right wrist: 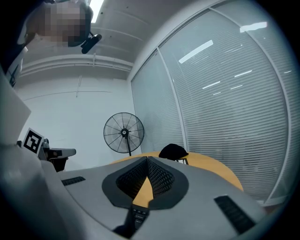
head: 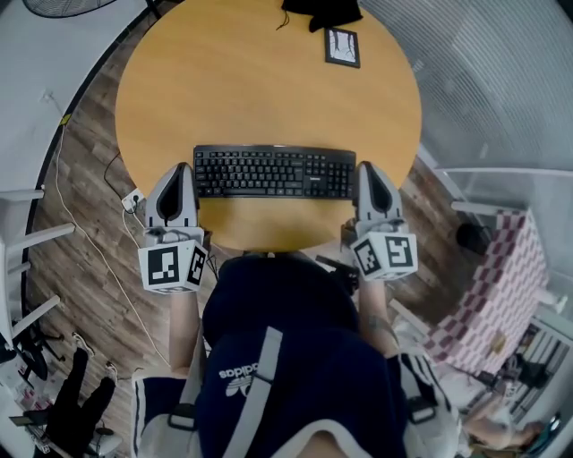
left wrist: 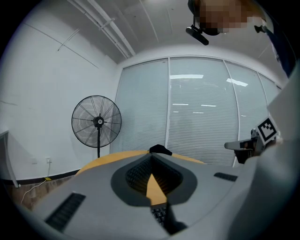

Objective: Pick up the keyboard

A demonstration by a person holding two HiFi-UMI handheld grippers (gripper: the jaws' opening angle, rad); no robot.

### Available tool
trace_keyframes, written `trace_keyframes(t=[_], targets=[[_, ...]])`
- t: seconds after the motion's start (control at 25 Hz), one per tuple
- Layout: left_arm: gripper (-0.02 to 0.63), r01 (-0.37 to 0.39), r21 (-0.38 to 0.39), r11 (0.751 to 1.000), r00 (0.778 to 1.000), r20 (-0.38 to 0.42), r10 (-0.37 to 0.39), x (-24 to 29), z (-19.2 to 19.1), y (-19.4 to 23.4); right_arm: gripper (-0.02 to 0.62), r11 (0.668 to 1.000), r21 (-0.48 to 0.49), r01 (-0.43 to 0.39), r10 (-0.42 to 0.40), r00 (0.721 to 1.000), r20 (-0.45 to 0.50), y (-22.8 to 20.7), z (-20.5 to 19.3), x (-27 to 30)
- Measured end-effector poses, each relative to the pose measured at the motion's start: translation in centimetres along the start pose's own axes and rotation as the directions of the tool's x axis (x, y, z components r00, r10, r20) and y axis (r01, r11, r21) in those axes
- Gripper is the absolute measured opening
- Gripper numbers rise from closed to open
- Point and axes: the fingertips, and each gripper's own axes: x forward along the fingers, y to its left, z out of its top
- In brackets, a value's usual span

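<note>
Person in dark navy sportswear, a grey handheld gripper on each side.
Navy clothes (head: 277,304) carry a white adidas logo (head: 237,371) and a white stripe (head: 260,389). The left gripper (head: 182,168) and right gripper (head: 367,166) have tapered grey shells and white cubes (head: 172,266) with black square markers.

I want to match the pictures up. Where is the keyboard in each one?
Head view: keyboard in the middle, near the table's front edge.
Left gripper view: only some keys, bottom centre.
Right gripper view: only some keys, bottom centre.
Shared landmark: black thing at the table's far side.
</note>
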Motion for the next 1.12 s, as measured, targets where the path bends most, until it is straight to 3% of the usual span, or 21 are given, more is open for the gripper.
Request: trace_keyframes(t=[0.4, 0.64, 0.76, 0.88, 1.12], targets=[[0.003, -0.001, -0.009, 1.000, 0.999, -0.034, 0.001, 1.6, -0.8, 1.0, 0.005, 1.000, -0.003, 0.008, -0.008, 1.000, -0.001, -1.1, -0.5, 0.2], [0.005, -0.006, -0.060, 0.998, 0.990, -0.144, -0.003, 2.8, -2.9, 2.8, 0.006, 0.997, 0.020, 0.068, -0.067, 0.996, -0.064, -3.7, -2.2, 0.5], [0.025, 0.003, -0.081, 0.997, 0.975, -0.222, -0.021, 3.8, -5.4, 3.6, 0.024, 0.995, 0.055, 0.080, -0.074, 0.992, -0.106, -5.3, -4.1, 0.9], [0.070, 0.006, -0.115, 0.993, 0.954, -0.298, -0.040, 4.5, -8.0, 4.4, 0.110, 0.992, 0.092, 0.089, -0.072, 0.983, -0.171, -6.4, -6.5, 1.4], [0.138, 0.025, -0.210, 0.977, 0.909, -0.401, -0.109, 6.3, -12.3, 5.0, 0.133, 0.987, 0.129, 0.096, -0.048, 0.943, -0.330, -8.3, -11.4, 2.8]])
